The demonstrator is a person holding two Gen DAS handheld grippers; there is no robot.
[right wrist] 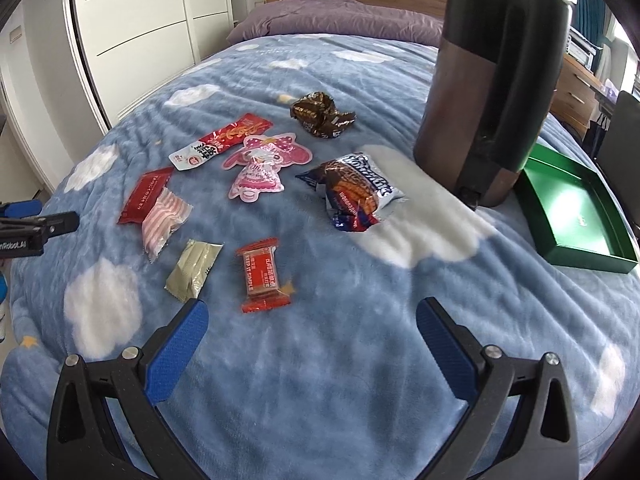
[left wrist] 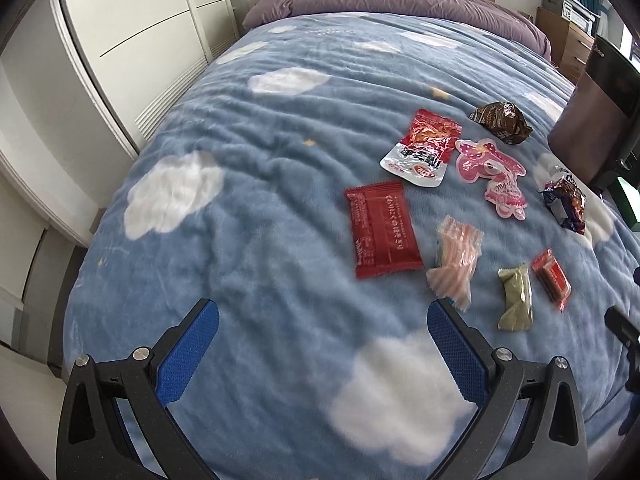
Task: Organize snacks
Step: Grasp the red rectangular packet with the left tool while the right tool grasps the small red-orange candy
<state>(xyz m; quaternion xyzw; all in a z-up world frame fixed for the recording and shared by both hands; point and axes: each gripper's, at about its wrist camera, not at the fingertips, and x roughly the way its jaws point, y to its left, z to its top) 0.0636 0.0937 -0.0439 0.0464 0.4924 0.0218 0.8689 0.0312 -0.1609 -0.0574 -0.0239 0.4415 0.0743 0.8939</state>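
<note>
Several snack packets lie on a blue cloud-print blanket (left wrist: 256,184). In the left wrist view: a flat red packet (left wrist: 382,234), a pink striped packet (left wrist: 456,266), an olive sachet (left wrist: 516,298), a small red bar (left wrist: 552,278), a red-and-white pouch (left wrist: 422,148), a pink character pouch (left wrist: 494,174), a brown wrapper (left wrist: 502,122) and a blue biscuit pack (left wrist: 566,204). My left gripper (left wrist: 322,316) is open and empty, short of them. My right gripper (right wrist: 312,316) is open and empty, just short of the small red bar (right wrist: 262,274). The blue biscuit pack (right wrist: 354,192) lies ahead.
A tall dark cylinder appliance (right wrist: 492,92) stands on the bed at the right. An open green box (right wrist: 576,212) lies beside it. White wardrobe doors (left wrist: 132,32) stand left of the bed. Purple pillows (left wrist: 384,4) lie at the headboard. The left gripper shows at the left edge (right wrist: 28,228).
</note>
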